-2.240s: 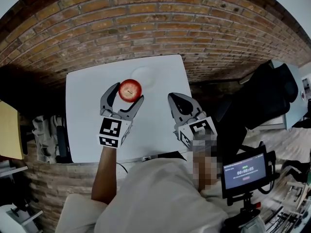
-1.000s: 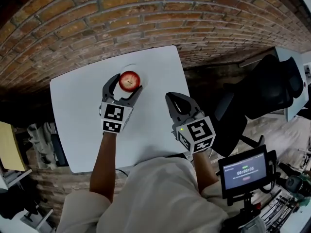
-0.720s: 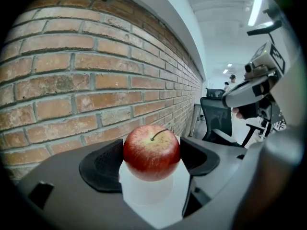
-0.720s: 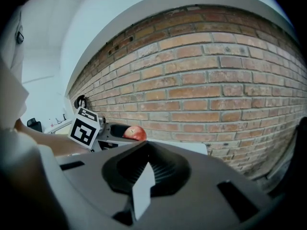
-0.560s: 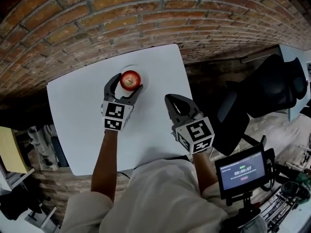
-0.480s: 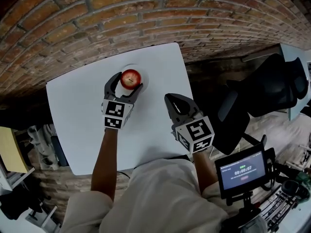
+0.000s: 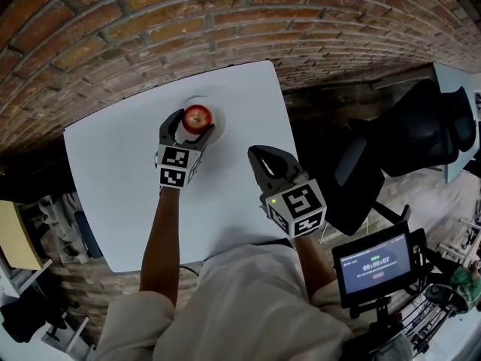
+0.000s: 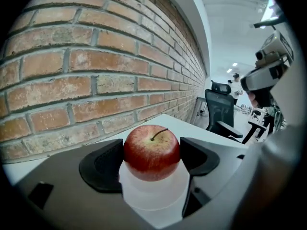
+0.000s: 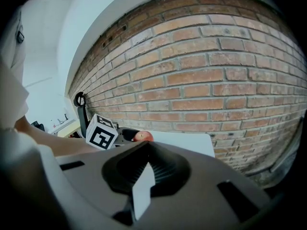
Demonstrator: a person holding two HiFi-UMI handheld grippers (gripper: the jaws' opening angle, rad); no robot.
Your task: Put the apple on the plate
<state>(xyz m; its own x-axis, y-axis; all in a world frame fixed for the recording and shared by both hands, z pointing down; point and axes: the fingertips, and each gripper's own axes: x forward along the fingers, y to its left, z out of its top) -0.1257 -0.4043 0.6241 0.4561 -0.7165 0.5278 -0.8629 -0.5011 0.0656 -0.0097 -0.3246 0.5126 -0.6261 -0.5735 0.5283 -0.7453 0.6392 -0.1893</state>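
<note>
A red apple [image 7: 198,115] stands stem up between the jaws of my left gripper [image 7: 193,122], which is shut on it. It is over a small white plate [image 7: 201,99] at the far side of the white table [image 7: 113,171]. In the left gripper view the apple [image 8: 152,150] touches both dark pads, and its underside meets the plate [image 8: 153,198]. My right gripper [image 7: 257,155] hovers shut and holds nothing, near the table's right edge. In the right gripper view, past that gripper's [image 9: 144,153] joined tips, the apple [image 9: 143,136] shows small in the distance.
A brick wall [image 7: 150,28] runs along the table's far edge. A black office chair [image 7: 421,126] stands off the table's right side. A small screen on a stand [image 7: 378,265] is at the lower right. The table's right edge is close to my right gripper.
My left gripper has carried the apple away from me, from the table's middle to over the plate, and lower. The right gripper has kept its place, shut.
</note>
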